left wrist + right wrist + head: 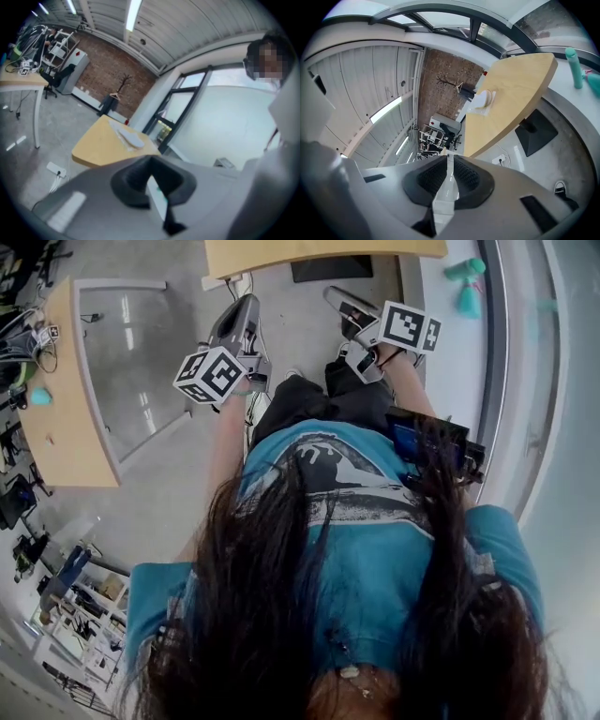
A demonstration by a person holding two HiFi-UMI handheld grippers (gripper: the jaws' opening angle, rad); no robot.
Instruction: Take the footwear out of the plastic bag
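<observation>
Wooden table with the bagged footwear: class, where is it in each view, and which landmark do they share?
Head view: wooden table at top edge, centre.
Left gripper view: table left of centre, bag on it.
Right gripper view: table upper right, bag on it.
Shared landmark: white socket strip on the floor.

The surface (319, 254) lies at the head view's top edge, with seemingly the plastic bag (129, 137) on it. Left tongs (249, 302) and right tongs (330, 292) are side by side just below.

Open floor (291, 329) ahead, wooden table (319, 254) beyond, desk (66, 427) at left.
</observation>
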